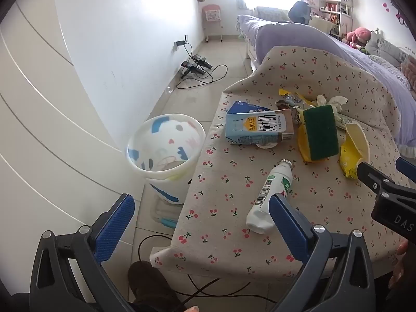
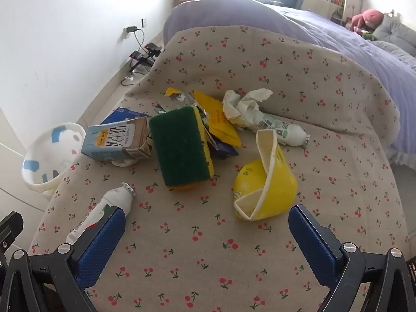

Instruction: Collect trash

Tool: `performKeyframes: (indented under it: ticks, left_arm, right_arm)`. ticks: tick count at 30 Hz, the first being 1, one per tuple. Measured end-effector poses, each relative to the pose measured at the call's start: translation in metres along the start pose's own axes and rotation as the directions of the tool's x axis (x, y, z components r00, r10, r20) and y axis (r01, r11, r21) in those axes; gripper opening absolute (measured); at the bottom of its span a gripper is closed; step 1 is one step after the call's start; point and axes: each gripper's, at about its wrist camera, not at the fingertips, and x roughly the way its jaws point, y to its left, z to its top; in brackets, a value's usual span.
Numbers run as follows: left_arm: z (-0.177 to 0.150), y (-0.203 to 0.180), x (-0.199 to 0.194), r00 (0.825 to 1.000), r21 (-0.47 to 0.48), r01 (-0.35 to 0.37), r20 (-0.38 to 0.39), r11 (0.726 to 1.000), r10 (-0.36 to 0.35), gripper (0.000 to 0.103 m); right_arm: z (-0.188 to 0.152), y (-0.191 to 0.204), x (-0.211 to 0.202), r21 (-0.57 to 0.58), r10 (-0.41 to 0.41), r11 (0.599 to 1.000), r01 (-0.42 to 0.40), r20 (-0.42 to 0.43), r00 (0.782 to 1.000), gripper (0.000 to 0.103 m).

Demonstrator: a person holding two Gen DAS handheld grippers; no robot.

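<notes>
Left hand-held gripper [image 1: 201,223]: jaws wide, nothing between the pads, poised over the near left corner of the surface [image 1: 325,195]. Its left finger hangs past the surface edge, over bare floor tile.

Right hand-held gripper [image 2: 206,236]: jaws wide, empty. Between its fingers only open cherry-print cloth, a clear strip before the trash begins.

Left wrist view, near to far:
- 6 o'clock: dark cable [image 1: 197,290] loops on the floor under the near surface edge.
- Centre: white bottle [image 1: 270,195] lies on its side just beyond the left gripper's right finger, cap end pointing to 12.
- 9 o'clock: patterned white bin [image 1: 166,156] stands on the floor, just beside the left surface edge, mouth open.
- 12–1 o'clock: milk carton [image 1: 260,130] on its side; green-topped sponge [image 1: 321,135] to its right.

Right wrist view:
- 1 o'clock: crushed yellow paper cup [image 2: 265,184], nearest piece ahead of the right gripper, apart from the sponge at 11.
- Farther, 12 o'clock: yellow wrapper [image 2: 215,119], crumpled tissue [image 2: 244,104], a second white bottle [image 2: 283,131] partly under the tissue.

Far edge: the cloth rises against a purple bed [image 2: 338,39]. Chargers [image 1: 195,65] lie by the wall.
</notes>
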Motion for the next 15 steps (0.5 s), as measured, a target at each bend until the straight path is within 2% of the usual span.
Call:
performKeyframes:
  ticks: [3,15]
  left_arm:
    - [-0.0019,-0.0025,-0.0021,1.000,0.009,-0.019,0.010,1.000,0.019,0.103]
    - [-0.0016,-0.0037,0.0022,1.000,0.003,0.002,-0.014,1.000,-0.002,0.103]
  right_arm:
    - [0.0001,-0.0002,0.0000,-0.003,0.003,1.000,-0.003,-0.002,1.000,0.103]
    - [0.0010,-0.0003,0.0009,-0.003,0.002,1.000,-0.002,-0.003,1.000,0.103]
